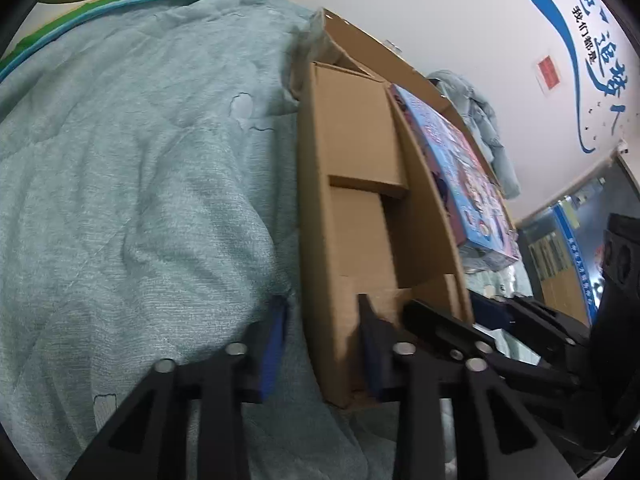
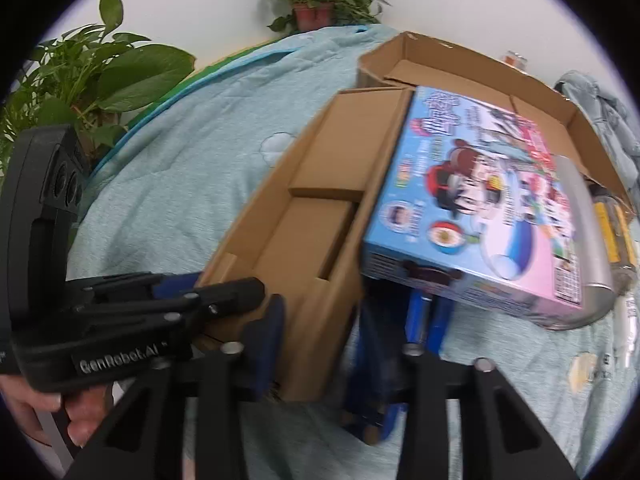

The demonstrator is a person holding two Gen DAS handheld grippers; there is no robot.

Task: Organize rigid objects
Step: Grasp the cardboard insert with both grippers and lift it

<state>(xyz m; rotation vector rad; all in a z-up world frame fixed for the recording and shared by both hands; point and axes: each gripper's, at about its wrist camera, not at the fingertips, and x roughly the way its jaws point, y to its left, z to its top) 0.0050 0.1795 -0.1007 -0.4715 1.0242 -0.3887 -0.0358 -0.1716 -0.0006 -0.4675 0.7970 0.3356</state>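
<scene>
With the left gripper (image 1: 320,344) and right gripper (image 2: 320,344) each clenched on a near wall of the carton (image 2: 304,240), lift both together, level, so the toy box (image 2: 480,204) stays put.

Black left gripper (image 1: 320,344), blue pads (image 1: 274,348), silver screws (image 1: 404,347)

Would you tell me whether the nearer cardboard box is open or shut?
Open. The nearer cardboard box has no lid over it, and the right wrist view looks straight down onto its bare floor and inner partition.
</scene>
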